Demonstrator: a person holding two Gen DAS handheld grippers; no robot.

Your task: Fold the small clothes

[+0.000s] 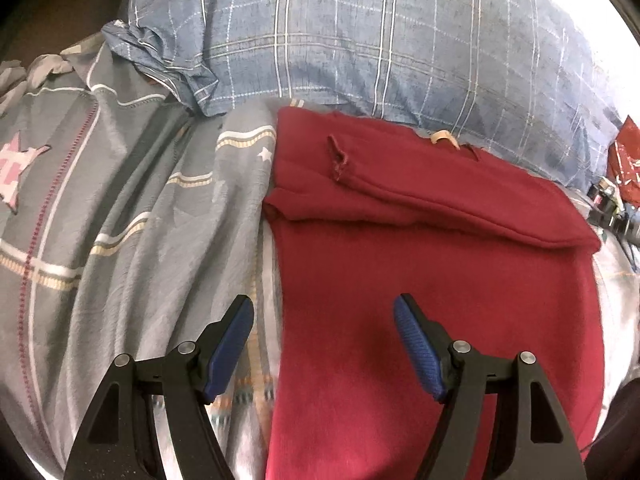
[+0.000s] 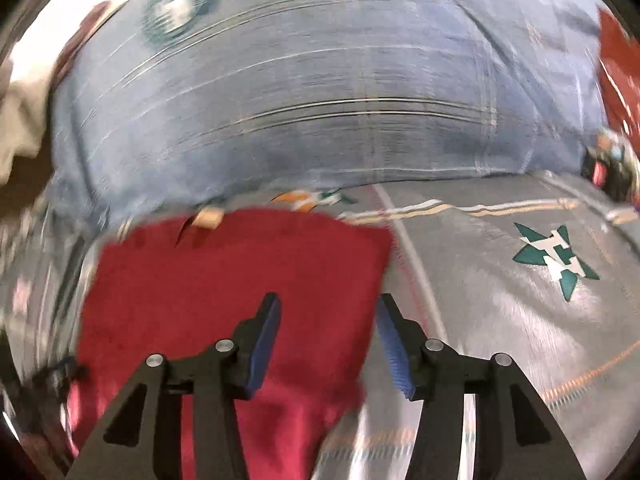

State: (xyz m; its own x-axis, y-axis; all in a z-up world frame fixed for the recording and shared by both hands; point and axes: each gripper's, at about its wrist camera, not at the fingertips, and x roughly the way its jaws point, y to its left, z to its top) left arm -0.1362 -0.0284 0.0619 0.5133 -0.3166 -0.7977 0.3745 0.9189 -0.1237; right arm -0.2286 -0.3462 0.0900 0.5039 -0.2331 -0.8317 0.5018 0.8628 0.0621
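Lying flat on the bed is a red shirt (image 1: 432,280), with its top part folded down over itself so a long fold runs across it. The bed has a gray sheet (image 1: 132,248) with stripes and stars on it, and a big blue checked pillow (image 1: 380,52) sits just behind the shirt, touching its far edge. The left gripper (image 1: 324,346) hangs above the left edge of the shirt with its two blue pads spread wide apart, and nothing is between them. One pad is over the gray sheet and the other is over the red cloth. The left camera gives a sharp picture, so the fold, a small rip-like pucker near the top, and a tan tag (image 1: 442,136) at the collar are easy to see. It also shows a pink star (image 1: 18,168) on the sheet (the right camera does not show this). The right gripper (image 2: 328,344) is over the right edge of the shirt (image 2: 224,280), and its pads are spread apart too, holding nothing. The right camera is blurry, so the fold is hard to make out there. It does show a green and white star (image 2: 556,260) on the sheet (image 2: 500,320) to the right of the shirt, well apart from it, which the left camera cannot see. The blue pillow (image 2: 320,100) fills the top of that view. Some red stuff (image 2: 618,64) sits at the far right edge, too blurry to tell what it is.
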